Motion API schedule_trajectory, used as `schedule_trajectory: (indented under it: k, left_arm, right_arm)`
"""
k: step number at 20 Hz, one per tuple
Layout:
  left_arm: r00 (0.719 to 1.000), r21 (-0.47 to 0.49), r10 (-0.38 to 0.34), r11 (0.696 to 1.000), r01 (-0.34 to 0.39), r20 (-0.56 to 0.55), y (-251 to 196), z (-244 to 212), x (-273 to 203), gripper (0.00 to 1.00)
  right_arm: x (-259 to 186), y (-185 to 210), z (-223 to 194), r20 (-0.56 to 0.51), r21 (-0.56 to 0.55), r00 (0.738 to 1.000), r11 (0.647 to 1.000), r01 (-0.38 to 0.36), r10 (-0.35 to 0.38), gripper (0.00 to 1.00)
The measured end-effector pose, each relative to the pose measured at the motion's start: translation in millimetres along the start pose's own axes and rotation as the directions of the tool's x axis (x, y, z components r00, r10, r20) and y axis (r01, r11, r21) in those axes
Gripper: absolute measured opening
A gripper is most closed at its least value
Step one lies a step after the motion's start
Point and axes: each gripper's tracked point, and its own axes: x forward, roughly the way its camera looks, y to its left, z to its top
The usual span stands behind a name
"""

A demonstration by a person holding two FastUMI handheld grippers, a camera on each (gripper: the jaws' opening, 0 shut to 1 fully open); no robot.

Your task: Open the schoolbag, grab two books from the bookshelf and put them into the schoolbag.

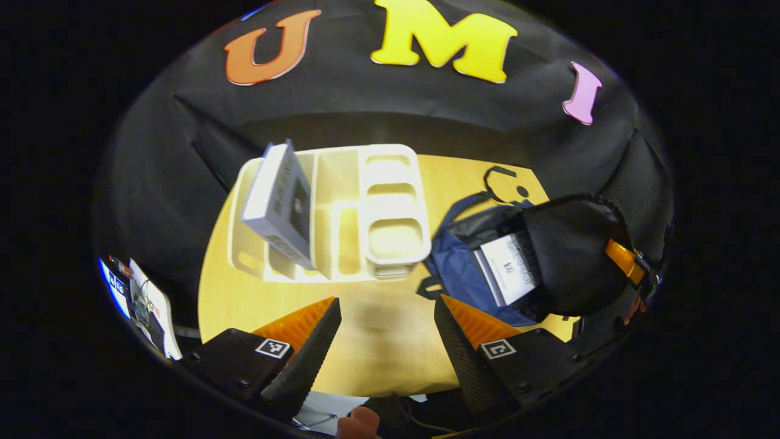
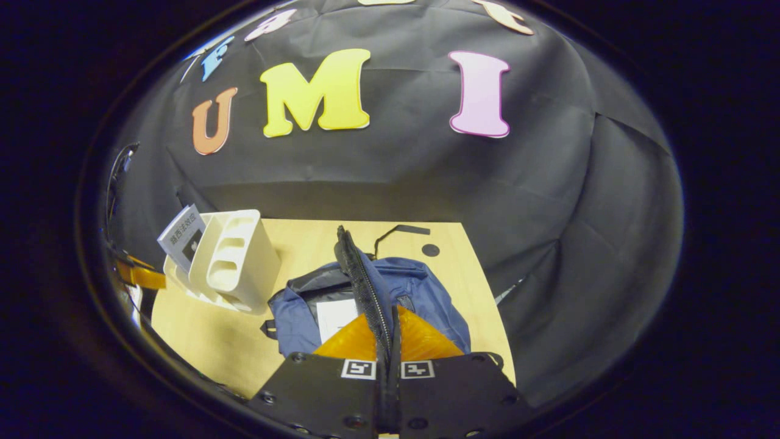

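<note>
The blue schoolbag (image 1: 466, 277) lies open on the table to the right of the white bookshelf (image 1: 341, 213). One white book (image 1: 509, 268) lies inside the bag. Another book (image 1: 277, 204) leans in the shelf's left slot. My left gripper (image 1: 387, 311) hangs open above the table in front of the shelf, holding nothing. The right gripper (image 1: 631, 262) holds up the bag's black flap (image 1: 573, 244). In the right gripper view, my right gripper (image 2: 390, 320) is shut on the flap's zipper edge (image 2: 365, 280), above the bag (image 2: 426, 289), the book inside (image 2: 335, 317), the shelf (image 2: 237, 256) and its book (image 2: 183, 235).
The wooden table (image 1: 378, 347) ends at the black cloth wall behind and to the right. A black strap loop (image 1: 506, 183) of the bag lies behind it. Papers and cables (image 1: 146, 305) sit off the table's left edge. A finger (image 1: 359, 424) shows at the bottom.
</note>
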Motion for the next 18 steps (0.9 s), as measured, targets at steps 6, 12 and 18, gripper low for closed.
schedule_trajectory:
  k: [6,12,18]
  left_arm:
    - [1.0,-0.031,-0.005,0.999,0.005,0.0,86,66,-26,0.97]
    - [0.991,-0.029,-0.06,0.998,0.057,-0.117,120,112,0,1.0]
    - [0.962,-0.033,-0.059,0.998,0.052,-0.266,135,110,58,0.97]
  right_arm:
    - [1,20,0,-0.009,0.031,1.0,1.0,-0.003,0.003,0.0]
    - [-2,31,-1,-0.015,0.065,1.0,0.998,0.01,-0.009,0.0]
    - [-3,27,-5,-0.025,0.089,0.999,0.995,0.044,-0.042,0.0]
